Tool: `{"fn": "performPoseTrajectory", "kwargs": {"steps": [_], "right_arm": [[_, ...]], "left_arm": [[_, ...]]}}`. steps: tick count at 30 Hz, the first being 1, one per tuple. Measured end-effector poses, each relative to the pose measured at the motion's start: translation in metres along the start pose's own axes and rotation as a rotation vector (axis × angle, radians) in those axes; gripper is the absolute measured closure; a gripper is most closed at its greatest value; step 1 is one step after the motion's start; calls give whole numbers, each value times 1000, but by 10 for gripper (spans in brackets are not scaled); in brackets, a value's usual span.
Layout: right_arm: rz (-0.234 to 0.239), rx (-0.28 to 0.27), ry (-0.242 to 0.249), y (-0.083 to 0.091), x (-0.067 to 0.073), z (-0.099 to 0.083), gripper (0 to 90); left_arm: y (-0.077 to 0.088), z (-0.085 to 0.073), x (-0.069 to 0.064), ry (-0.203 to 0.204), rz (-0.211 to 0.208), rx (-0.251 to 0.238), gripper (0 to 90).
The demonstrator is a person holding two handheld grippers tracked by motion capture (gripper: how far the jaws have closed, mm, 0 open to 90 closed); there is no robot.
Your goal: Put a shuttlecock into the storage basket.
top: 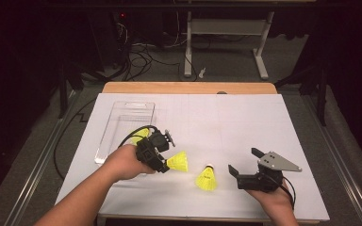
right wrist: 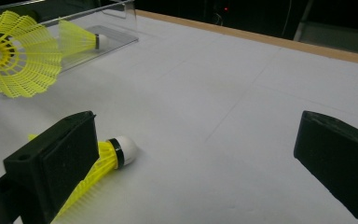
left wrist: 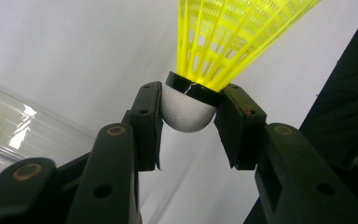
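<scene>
While the left gripper [top: 162,162] pinches a yellow plastic shuttlecock [left wrist: 205,70] by its white rounded cork, skirt pointing right, the right gripper [top: 242,162] sits at the near right with its jaws spread wide and nothing in them. Second yellow shuttlecock [top: 206,179] lies on the white table cover [top: 245,122] between the two, and a third [right wrist: 81,39] is in the clear plastic tray [top: 122,113] at the far left.
</scene>
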State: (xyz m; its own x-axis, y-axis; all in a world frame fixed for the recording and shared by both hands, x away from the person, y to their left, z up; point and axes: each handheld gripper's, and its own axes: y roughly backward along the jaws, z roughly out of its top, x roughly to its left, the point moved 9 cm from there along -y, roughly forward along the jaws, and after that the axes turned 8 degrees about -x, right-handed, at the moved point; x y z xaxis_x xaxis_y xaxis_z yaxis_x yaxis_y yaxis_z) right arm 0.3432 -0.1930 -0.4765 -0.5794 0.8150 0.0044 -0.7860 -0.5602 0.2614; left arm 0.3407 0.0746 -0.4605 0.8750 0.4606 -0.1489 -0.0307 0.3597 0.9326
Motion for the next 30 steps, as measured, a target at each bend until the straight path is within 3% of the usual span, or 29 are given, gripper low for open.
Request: {"fn": "performPoseTrajectory", "kwargs": {"steps": [5, 16, 30], "right_arm": [[-33, -33, -7, 6, -7, -6, 3], [-81, -38, -17, 14, -20, -13, 3], [-95, -46, -15, 16, -21, -11, 3]], "left_arm": [[2, 0, 1, 6, 2, -3, 620], [5, 1, 2, 22, -7, -26, 619], [21, -1, 8, 56, -14, -41, 620]]}}
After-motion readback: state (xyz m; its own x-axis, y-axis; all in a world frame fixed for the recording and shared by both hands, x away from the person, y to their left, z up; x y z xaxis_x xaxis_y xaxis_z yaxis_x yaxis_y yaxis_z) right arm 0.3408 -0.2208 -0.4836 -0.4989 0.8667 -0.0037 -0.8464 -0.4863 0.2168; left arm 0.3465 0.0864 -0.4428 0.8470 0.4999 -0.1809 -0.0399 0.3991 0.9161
